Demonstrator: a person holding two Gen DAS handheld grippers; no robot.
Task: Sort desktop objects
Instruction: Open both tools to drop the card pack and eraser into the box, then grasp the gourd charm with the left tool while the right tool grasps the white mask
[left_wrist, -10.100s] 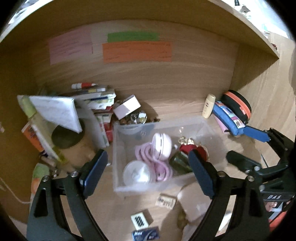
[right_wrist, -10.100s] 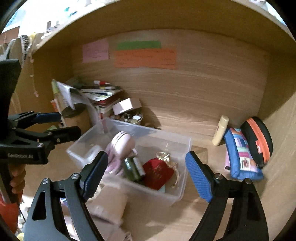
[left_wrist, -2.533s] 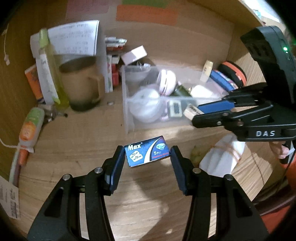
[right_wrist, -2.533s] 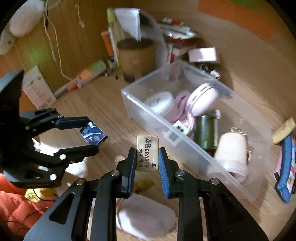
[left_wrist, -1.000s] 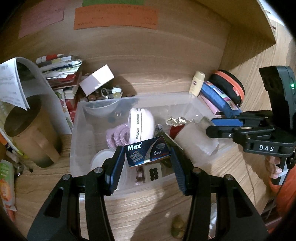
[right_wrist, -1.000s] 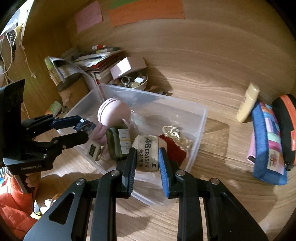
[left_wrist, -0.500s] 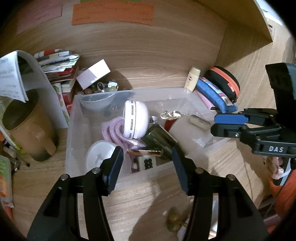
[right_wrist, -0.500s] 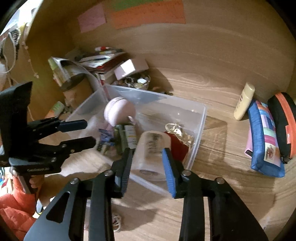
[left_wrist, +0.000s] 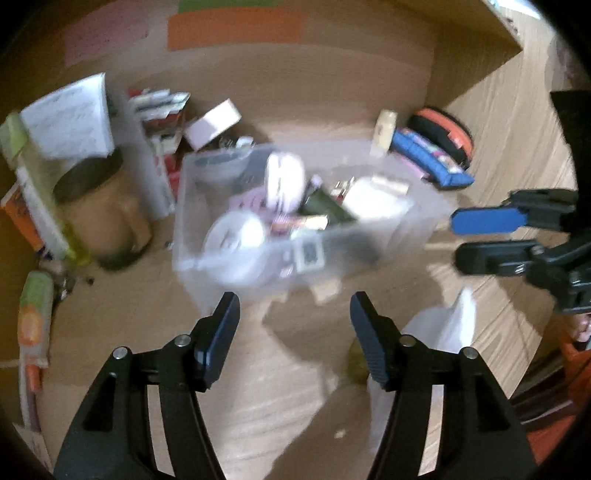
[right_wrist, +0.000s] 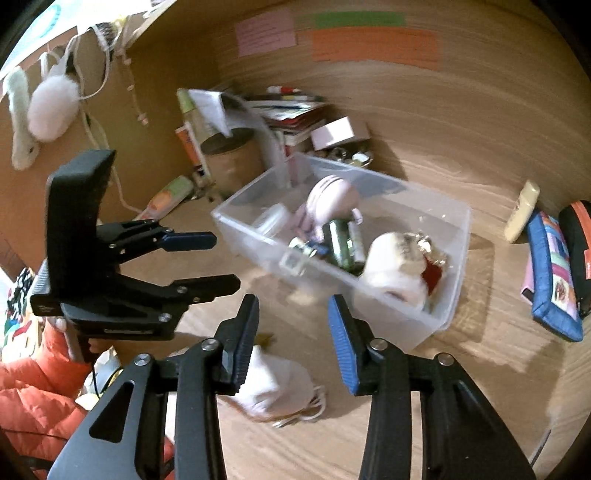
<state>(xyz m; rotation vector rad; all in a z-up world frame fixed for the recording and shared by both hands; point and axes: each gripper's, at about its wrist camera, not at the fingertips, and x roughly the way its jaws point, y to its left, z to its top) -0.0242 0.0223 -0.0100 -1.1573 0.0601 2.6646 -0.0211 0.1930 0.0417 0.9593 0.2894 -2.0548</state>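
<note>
A clear plastic bin (left_wrist: 183, 206) (right_wrist: 458, 266) stands on the wooden desk and holds several small things: a pink round case (right_wrist: 332, 195), a white roll (right_wrist: 391, 269), a green bottle (right_wrist: 340, 243) and a small blue box (right_wrist: 314, 249). My left gripper (left_wrist: 293, 310) (right_wrist: 223, 260) hovers in front of the bin; its jaws are opening with nothing between them. My right gripper (right_wrist: 293, 310) (left_wrist: 457, 238) sits near the bin's front right corner, jaws also opening and empty. A crumpled white mask (right_wrist: 277, 387) (left_wrist: 439, 332) lies on the desk just below the right fingers.
A brown mug (left_wrist: 99, 214) and stacked books (right_wrist: 291, 114) stand left of the bin. A cream tube (right_wrist: 522, 210), a blue pencil case (right_wrist: 554, 273) and a black-orange case (left_wrist: 443, 129) lie to the right. An orange sleeve (right_wrist: 37, 387) is at the lower left.
The blue box has left my left gripper and the eraser my right; both dropped into the bin. Both grippers have pulled back from the bin with jaws wider.
</note>
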